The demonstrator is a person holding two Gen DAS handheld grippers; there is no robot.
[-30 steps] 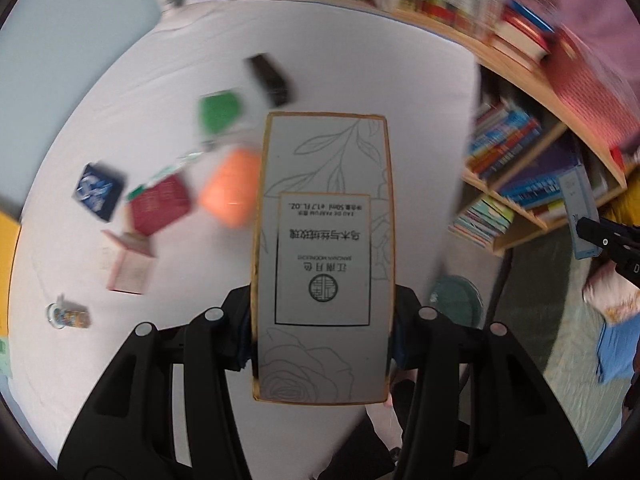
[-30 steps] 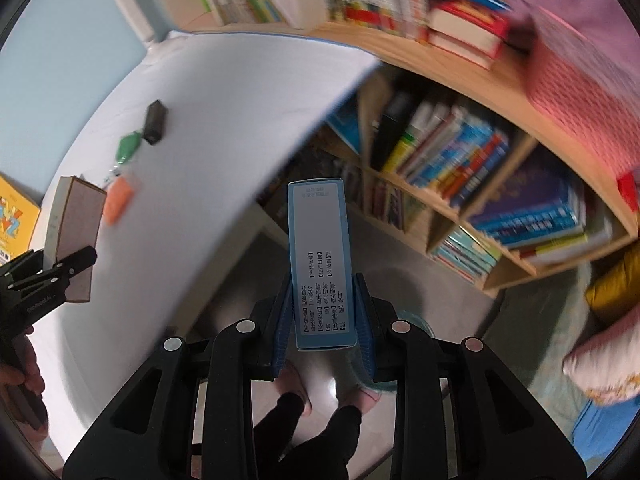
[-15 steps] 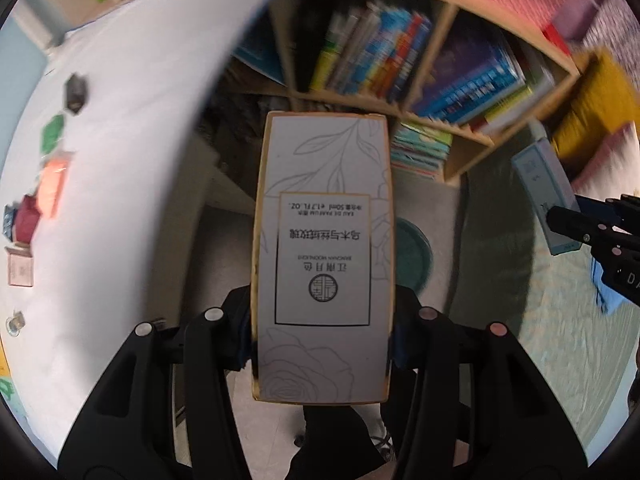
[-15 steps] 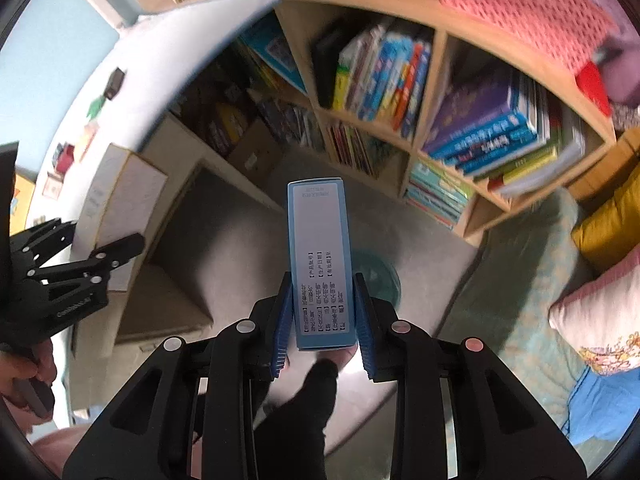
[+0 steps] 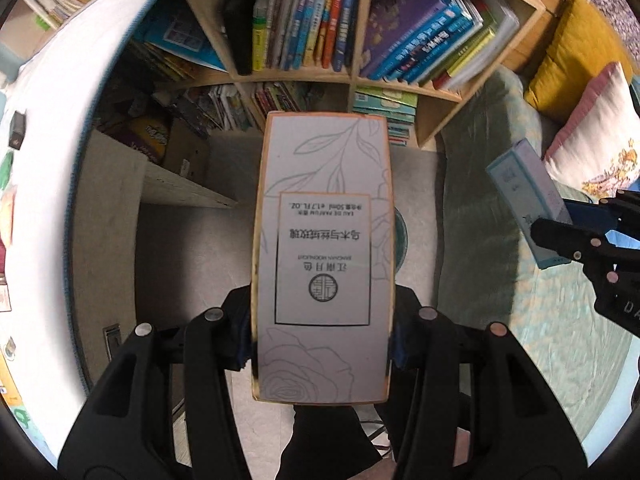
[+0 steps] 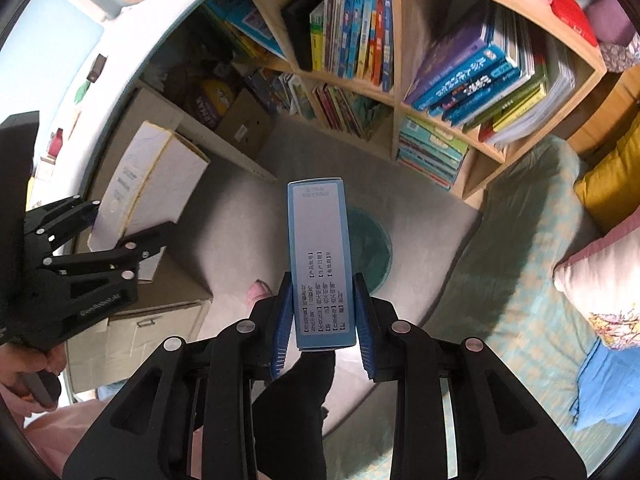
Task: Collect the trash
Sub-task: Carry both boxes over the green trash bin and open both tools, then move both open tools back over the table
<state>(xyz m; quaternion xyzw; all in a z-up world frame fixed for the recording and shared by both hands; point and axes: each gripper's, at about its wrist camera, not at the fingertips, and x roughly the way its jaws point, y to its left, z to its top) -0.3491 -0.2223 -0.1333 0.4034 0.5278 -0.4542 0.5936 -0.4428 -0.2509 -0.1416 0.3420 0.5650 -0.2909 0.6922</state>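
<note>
Hiding green bin [image 5: 401,236]: perfume box [image 5: 322,256] in left gripper [image 5: 322,344].

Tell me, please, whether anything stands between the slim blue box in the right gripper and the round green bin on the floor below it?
Nothing visible does. The slim blue box hangs above the round green bin; only bare grey floor surrounds the visible rim.

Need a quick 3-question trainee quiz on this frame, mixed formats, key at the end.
1. True or false: both grippers hold a box.
2. The left gripper holds: A) a blue box B) a white floral box C) a book
3. Fill in: beneath the blue box in the right gripper, on the floor, sits a round green ____.

Key: 1 true; 2 B; 3 bin
</note>
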